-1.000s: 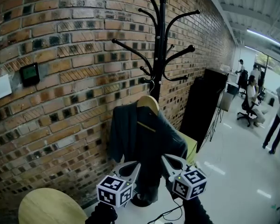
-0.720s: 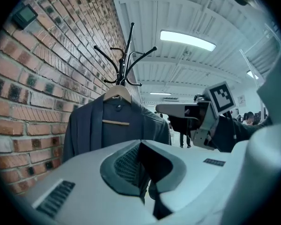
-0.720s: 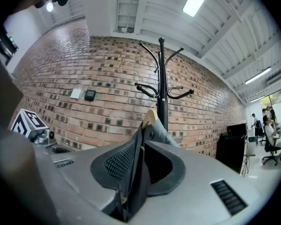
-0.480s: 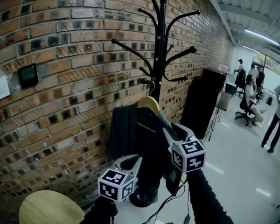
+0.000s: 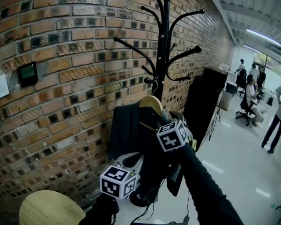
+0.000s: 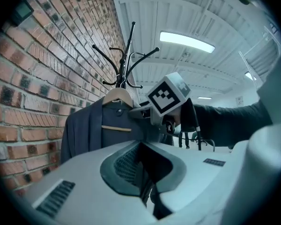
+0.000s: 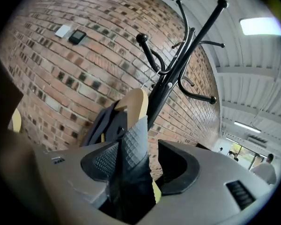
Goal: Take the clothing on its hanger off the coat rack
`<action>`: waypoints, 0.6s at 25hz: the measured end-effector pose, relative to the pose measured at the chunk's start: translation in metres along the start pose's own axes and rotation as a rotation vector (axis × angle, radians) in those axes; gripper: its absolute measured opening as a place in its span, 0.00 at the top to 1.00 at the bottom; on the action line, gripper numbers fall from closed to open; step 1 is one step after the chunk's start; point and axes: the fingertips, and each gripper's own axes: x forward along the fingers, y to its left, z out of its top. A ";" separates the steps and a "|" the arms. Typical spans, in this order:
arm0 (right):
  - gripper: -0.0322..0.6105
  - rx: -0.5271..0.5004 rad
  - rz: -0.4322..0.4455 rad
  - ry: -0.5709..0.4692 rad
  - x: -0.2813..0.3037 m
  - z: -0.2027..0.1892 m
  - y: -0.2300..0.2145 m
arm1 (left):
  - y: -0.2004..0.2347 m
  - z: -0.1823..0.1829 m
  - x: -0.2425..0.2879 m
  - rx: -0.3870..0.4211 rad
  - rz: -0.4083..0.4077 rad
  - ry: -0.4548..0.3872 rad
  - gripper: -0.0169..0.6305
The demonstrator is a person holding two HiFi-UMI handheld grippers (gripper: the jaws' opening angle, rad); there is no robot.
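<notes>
A dark jacket (image 5: 131, 130) hangs on a wooden hanger (image 5: 152, 104) from a low hook of the black coat rack (image 5: 164, 55). My right gripper (image 5: 167, 120) is raised to the jacket's right shoulder. Its jaws are opening and stand apart. In the right gripper view the hanger's end (image 7: 136, 104) and the jacket (image 7: 105, 123) lie just beyond the right gripper (image 7: 145, 144), not pressed by the pads. My left gripper (image 5: 131, 161) is low, in front of the jacket's hem. In the left gripper view the jaws of the left gripper (image 6: 150, 149) sit close together with nothing seen gripped.
The brick wall (image 5: 61, 41) runs right behind the rack. A round wooden tabletop (image 5: 49, 207) is at the bottom left. A tall black panel (image 5: 201, 107) stands right of the rack, and a yellow-green object (image 5: 192, 146) shows behind the jacket. People (image 5: 276, 121) stand far right.
The right gripper has risen from beside the left one up to the jacket's right shoulder. The left gripper has stayed low with little movement.
</notes>
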 end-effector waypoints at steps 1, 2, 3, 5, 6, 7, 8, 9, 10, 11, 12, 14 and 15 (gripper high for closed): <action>0.61 -0.015 -0.013 0.018 0.005 -0.002 0.000 | 0.002 0.000 -0.001 -0.004 0.004 -0.001 0.96; 0.64 -0.030 -0.026 0.030 0.008 -0.004 -0.001 | 0.004 0.000 -0.002 -0.007 0.008 -0.002 0.96; 0.73 -0.045 -0.034 0.034 0.010 -0.006 -0.002 | 0.005 -0.001 -0.003 -0.007 0.011 -0.001 0.96; 0.86 -0.068 -0.032 0.028 0.013 -0.008 0.000 | 0.009 -0.002 -0.005 -0.009 0.017 0.000 0.96; 0.86 -0.070 -0.022 0.021 0.014 -0.008 0.002 | 0.012 -0.002 -0.007 -0.012 0.022 0.000 0.96; 0.87 -0.067 -0.010 0.015 0.015 -0.007 0.004 | 0.014 -0.002 -0.008 -0.014 0.027 -0.001 0.96; 0.87 -0.064 -0.002 0.010 0.016 -0.007 0.005 | 0.016 -0.002 -0.009 -0.016 0.032 -0.001 0.96; 0.87 -0.063 0.001 0.006 0.016 -0.006 0.006 | 0.017 -0.002 -0.011 -0.016 0.035 -0.002 0.96; 0.87 -0.063 0.001 0.002 0.016 -0.006 0.007 | 0.019 -0.003 -0.012 -0.016 0.038 -0.002 0.96; 0.88 -0.065 -0.001 -0.001 0.016 -0.006 0.007 | 0.020 -0.003 -0.014 -0.016 0.041 -0.002 0.96; 0.88 -0.066 -0.005 -0.003 0.016 -0.006 0.007 | 0.021 -0.004 -0.015 -0.016 0.044 -0.001 0.96; 0.88 -0.065 -0.011 -0.008 0.016 -0.006 0.007 | 0.024 -0.005 -0.019 -0.017 0.049 -0.001 0.96; 0.88 -0.061 -0.010 -0.009 0.015 -0.006 0.006 | 0.024 -0.006 -0.020 -0.018 0.051 0.000 0.96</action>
